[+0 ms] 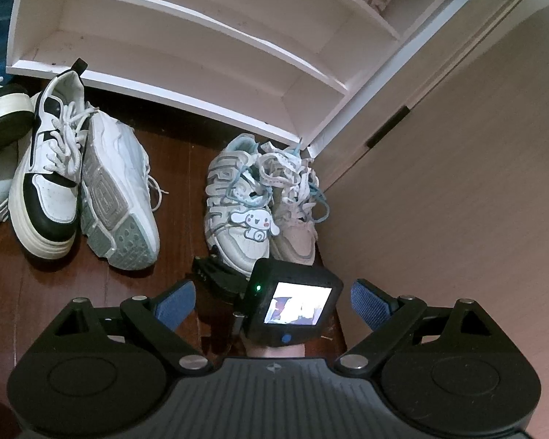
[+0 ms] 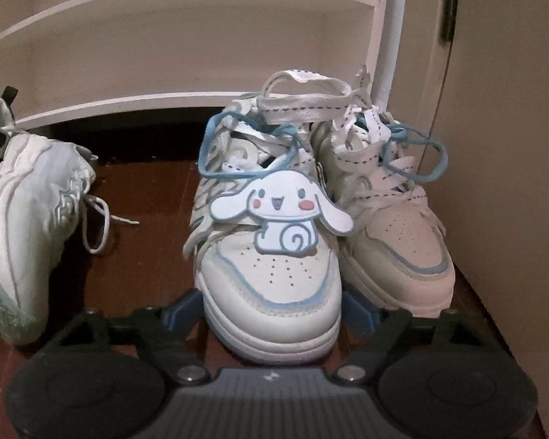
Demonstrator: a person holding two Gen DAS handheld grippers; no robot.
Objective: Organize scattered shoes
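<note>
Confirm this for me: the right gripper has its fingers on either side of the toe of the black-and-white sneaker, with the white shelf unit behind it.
Not quite. The right wrist view shows the right gripper straddling the toe of the cartoon-dog sneaker, not the black-and-white sneaker, which lies far to the left in the left wrist view. The white shelf unit does stand behind.

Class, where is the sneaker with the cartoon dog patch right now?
The patch sneaker stands on the floor before the shelf, its toe between the right gripper fingers, its pair touching its right.
</note>
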